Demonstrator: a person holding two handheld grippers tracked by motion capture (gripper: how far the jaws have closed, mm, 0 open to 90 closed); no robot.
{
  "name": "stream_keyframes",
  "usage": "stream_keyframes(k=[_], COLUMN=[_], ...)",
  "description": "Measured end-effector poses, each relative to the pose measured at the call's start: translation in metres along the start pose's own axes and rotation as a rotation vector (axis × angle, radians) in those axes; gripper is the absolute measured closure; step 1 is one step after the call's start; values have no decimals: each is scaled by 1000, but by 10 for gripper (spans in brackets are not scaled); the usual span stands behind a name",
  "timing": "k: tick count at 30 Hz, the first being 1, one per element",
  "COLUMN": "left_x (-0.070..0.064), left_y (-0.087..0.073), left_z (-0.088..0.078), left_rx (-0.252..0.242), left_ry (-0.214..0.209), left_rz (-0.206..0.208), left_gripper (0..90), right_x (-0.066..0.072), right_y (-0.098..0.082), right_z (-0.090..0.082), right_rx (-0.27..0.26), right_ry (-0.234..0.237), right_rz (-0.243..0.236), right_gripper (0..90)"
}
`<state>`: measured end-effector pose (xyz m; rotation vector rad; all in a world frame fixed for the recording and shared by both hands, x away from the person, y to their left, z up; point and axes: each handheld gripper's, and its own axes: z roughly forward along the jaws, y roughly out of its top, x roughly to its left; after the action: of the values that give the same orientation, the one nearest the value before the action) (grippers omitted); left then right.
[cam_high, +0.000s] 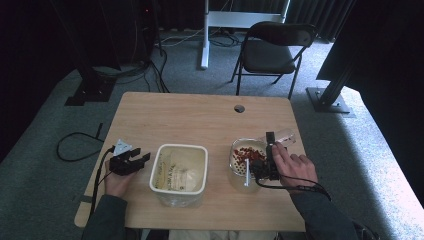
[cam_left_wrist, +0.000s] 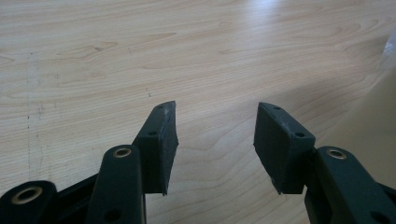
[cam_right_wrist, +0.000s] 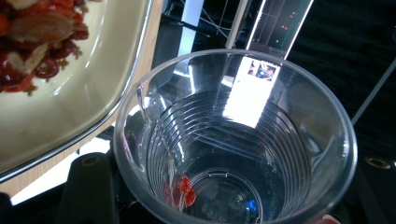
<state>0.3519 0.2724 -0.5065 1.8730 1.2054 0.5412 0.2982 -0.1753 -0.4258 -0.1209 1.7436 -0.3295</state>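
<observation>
Lower right of the high view: right gripper (cam_high: 269, 159) clamped around a clear plastic cup (cam_right_wrist: 233, 140), tipped over the bowl (cam_high: 235, 162) of red dried fruit (cam_high: 246, 154). About 3 red bits (cam_right_wrist: 181, 191) stuck near the cup's bottom, it seems. Best tilted steeper and tapped over the bowl, grip steady. Lower left: left gripper (cam_high: 131, 161) half open, empty, above bare table (cam_left_wrist: 140, 56) beside the white tub (cam_high: 178, 169).

You work at a light wooden table (cam_high: 200, 112) on grey carpet (cam_high: 50, 125). Behind it you see a black folding chair (cam_high: 272, 50), dark curtains and white desk legs (cam_high: 204, 35).
</observation>
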Motion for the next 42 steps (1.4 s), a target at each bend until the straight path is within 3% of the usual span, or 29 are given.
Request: stream_keyframes(k=[4, 6, 11, 14, 16, 19, 21, 23, 30, 32, 34, 36, 42], left_x=[1, 0, 0, -1, -1, -1, 0, 0, 0, 0, -1, -1, 0], left_y=[0, 0, 0, 0, 0, 0, 0, 0, 0, 0, 0, 0, 0], left_z=[0, 1, 1, 1, 1, 1, 1, 0, 1, 1, 1, 1, 1], left_rx=[0, 3, 4, 6, 3, 7, 5, 6, 6, 6, 9, 5, 6], left_ry=[0, 0, 0, 1, -2, 1, 1, 2, 3, 2, 2, 2, 1], left_rz=[-2, 0, 2, 5, 4, 7, 4, 5, 6, 5, 8, 6, 4], left_gripper=[500, 500, 500, 500, 500, 500, 500, 500, 500, 500, 500, 500, 500], right_x=[-2, -2, -6, -3, -5, -3, -6, -3, 0, -1, 1, -2, -1], right_y=[-5, -1, -4, 0, 0, 1, -1, 0, -2, -3, -3, -3, -4], right_z=[5, -1, 3, -1, 1, 1, 2, 2, 3, 4, 3, 4, 4], right_rx=[37, -6, 35, -9, 18, -11, 15, 7, -7, 26, -7, 15, -7], right_ry=[-6, -9, -18, -12, -21, -11, -17, -17, -1, -7, 6, -6, 21], right_rz=[16, 2, 23, 1, 32, -1, 38, 8, 13, 35, 13, 42, 63], right_gripper=[317, 319, 318, 319, 318, 319, 318, 318, 318, 318, 319, 319, 318])
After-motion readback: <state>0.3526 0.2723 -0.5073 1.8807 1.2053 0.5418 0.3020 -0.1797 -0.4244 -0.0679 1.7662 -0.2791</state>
